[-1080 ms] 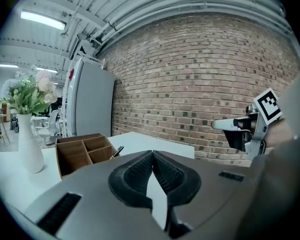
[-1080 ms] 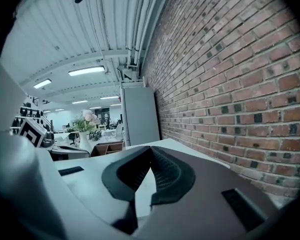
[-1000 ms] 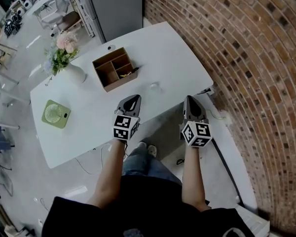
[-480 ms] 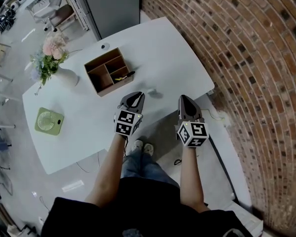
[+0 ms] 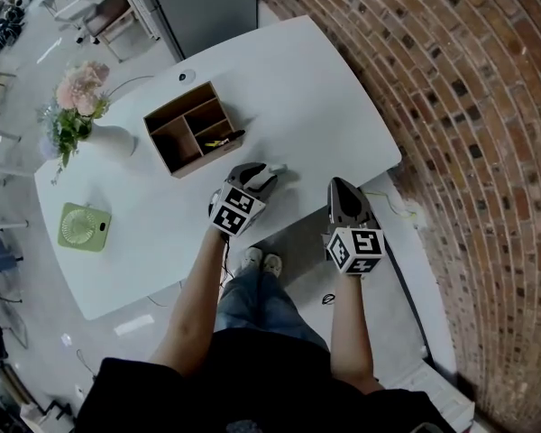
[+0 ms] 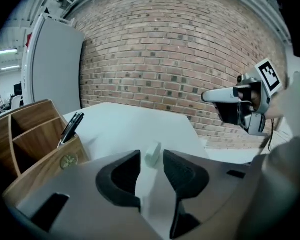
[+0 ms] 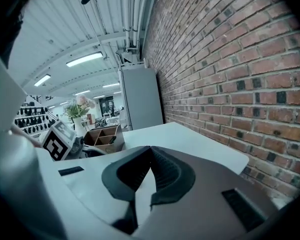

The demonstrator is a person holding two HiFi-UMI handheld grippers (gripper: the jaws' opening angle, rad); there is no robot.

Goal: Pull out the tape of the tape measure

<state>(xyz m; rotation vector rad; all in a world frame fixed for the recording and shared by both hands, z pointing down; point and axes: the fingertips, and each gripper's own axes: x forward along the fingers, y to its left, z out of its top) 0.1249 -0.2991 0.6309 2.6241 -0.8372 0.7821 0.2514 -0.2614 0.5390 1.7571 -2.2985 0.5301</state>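
The tape measure [image 6: 152, 154] is a small white case lying on the white table [image 5: 325, 106] near its front edge. It also shows as a small white spot, the tape measure [image 5: 279, 166], in the head view. My left gripper [image 5: 265, 173] is right behind it and its jaws are opening. The case sits just ahead of the tips of the left gripper [image 6: 151, 160], in line with the gap, untouched. My right gripper [image 5: 341, 188] hangs off the table's front edge, to the right of the case. The right gripper [image 7: 150, 150] is shut with nothing in it.
A wooden organiser [image 5: 188, 130] holding a black pen [image 6: 70, 128] stands left of and behind the tape measure. A vase of flowers [image 5: 81, 124] and a green fan [image 5: 81, 226] are further left. A brick wall [image 5: 469, 152] runs along the right side.
My left gripper has moved forward over the table up to the tape measure, and its jaws have parted. The right gripper has stayed near the table's front edge, shut.
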